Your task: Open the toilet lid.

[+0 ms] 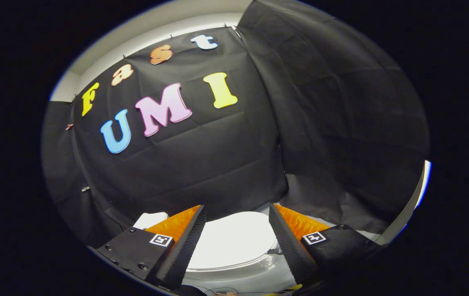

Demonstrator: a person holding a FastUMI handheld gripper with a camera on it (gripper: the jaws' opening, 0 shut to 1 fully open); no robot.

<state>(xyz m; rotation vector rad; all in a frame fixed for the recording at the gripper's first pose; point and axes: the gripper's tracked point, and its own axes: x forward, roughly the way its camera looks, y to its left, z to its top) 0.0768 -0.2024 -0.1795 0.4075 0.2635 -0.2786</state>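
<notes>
White and glossy, the toilet lid (234, 240) lies shut in the lower middle of the frame, its rounded front rim curving across just beneath it. Black cloth (201, 164) hangs close behind and to the right, folding at a corner, so open room lies mainly above the lid. The gripper (237, 211) stands wide open, fingers spread to either side of the lid, holding nothing, tips apart from the cloth.
</notes>
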